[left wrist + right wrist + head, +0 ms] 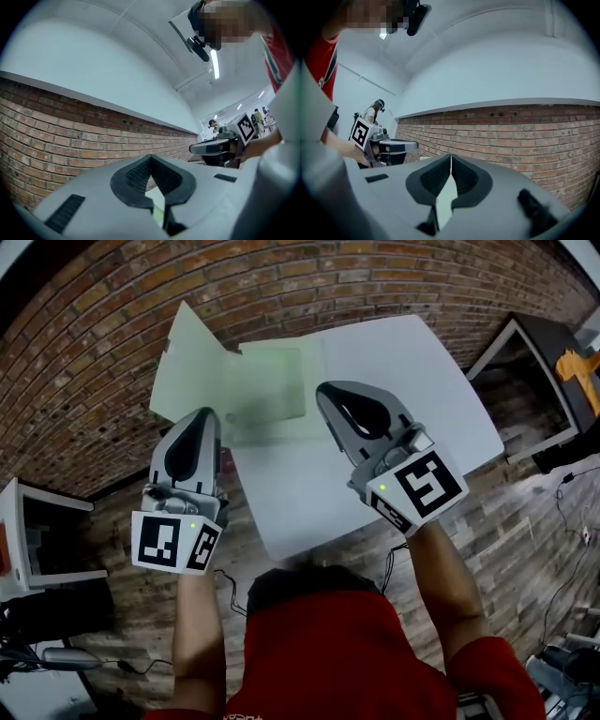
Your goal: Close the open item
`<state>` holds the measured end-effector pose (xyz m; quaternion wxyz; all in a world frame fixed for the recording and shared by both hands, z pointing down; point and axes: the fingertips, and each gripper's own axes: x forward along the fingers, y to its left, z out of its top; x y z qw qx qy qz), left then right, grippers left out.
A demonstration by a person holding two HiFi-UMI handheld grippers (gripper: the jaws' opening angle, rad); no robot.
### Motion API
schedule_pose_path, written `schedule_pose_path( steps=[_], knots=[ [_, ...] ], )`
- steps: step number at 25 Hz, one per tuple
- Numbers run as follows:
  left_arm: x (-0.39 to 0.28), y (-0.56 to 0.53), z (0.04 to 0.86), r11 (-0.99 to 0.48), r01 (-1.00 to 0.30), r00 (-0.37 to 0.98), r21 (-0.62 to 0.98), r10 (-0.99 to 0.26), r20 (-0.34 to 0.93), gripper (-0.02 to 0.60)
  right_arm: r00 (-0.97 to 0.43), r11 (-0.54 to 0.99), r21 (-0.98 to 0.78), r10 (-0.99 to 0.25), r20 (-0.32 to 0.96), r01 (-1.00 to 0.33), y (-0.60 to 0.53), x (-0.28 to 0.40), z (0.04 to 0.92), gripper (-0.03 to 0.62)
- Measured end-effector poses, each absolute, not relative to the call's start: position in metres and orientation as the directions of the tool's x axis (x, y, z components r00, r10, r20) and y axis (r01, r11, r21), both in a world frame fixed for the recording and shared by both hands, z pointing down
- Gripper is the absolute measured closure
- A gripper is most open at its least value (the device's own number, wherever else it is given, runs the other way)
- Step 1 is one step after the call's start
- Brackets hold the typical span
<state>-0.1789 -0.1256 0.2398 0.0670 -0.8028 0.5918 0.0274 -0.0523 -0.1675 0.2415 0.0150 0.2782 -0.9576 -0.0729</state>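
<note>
A pale green box (246, 390) lies open on the white table (422, 418) at its far left corner, with one flap (186, 357) spread out past the table's edge. Both grippers are held in the air over the near side, apart from the box. My left gripper (204, 418) is shut with nothing in it, and its pads meet at the tip (150, 157). My right gripper (328, 395) is also shut and empty, its tips touching (450, 157). Each gripper view looks at the brick wall and shows the other gripper off to the side.
A brick wall (84, 343) runs behind the table. A white stand (37, 540) is at the left, and a white-framed table (534, 390) with an orange object (577, 367) at the right. Cables (572, 512) lie on the wooden floor.
</note>
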Motion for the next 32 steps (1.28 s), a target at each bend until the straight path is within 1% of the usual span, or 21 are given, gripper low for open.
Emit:
schedule_pose_path(
  steps=[4, 15, 16, 17, 18, 19, 26, 29, 32],
  knots=[
    [-0.187, -0.134, 0.237, -0.261, -0.963, 0.268, -0.071, -0.955, -0.127, 0.569, -0.834, 0.826, 0.135, -0.551, -0.004, -0.547, -0.184, -0.054, 0.24, 0.562],
    [-0.239, -0.148, 0.242, -0.17, -0.984, 0.175, -0.054, -0.978, -0.114, 0.568, -0.793, 0.796, 0.067, -0.605, 0.072, -0.601, -0.22, -0.073, 0.265, 0.557],
    [-0.244, -0.149, 0.243, -0.162, -0.985, 0.167, -0.049, -0.979, -0.115, 0.566, -0.793, 0.797, 0.059, -0.605, 0.076, -0.602, -0.221, -0.076, 0.268, 0.546],
    [-0.249, -0.149, 0.244, -0.156, -0.987, 0.16, -0.044, -0.98, -0.115, 0.561, -0.795, 0.798, 0.051, -0.602, 0.08, -0.6, -0.222, -0.078, 0.271, 0.515],
    [-0.253, -0.149, 0.245, -0.151, -0.988, 0.154, -0.039, -0.981, -0.114, 0.53, -0.796, 0.8, 0.044, -0.6, 0.083, -0.599, -0.223, -0.08, 0.273, 0.485],
    [-0.257, -0.149, 0.247, -0.145, -0.989, 0.147, -0.033, -0.983, -0.113, 0.498, -0.795, 0.799, 0.038, -0.601, 0.088, -0.6, -0.225, -0.081, 0.276, 0.471],
    [-0.293, -0.149, 0.267, -0.051, -0.999, 0.051, -0.004, -0.996, -0.076, 0.359, -0.772, 0.78, -0.008, -0.619, 0.146, -0.626, -0.239, -0.082, 0.303, 0.385],
    [-0.308, -0.152, 0.281, -0.002, -1.0, 0.001, 0.01, -0.999, -0.042, 0.311, -0.766, 0.776, -0.036, -0.614, 0.191, -0.63, -0.246, -0.082, 0.321, 0.361],
    [-0.32, -0.158, 0.299, 0.02, -0.999, -0.02, 0.037, -1.0, 0.01, 0.29, -0.755, 0.766, -0.06, -0.613, 0.233, -0.64, -0.252, -0.08, 0.339, 0.353]
  ],
)
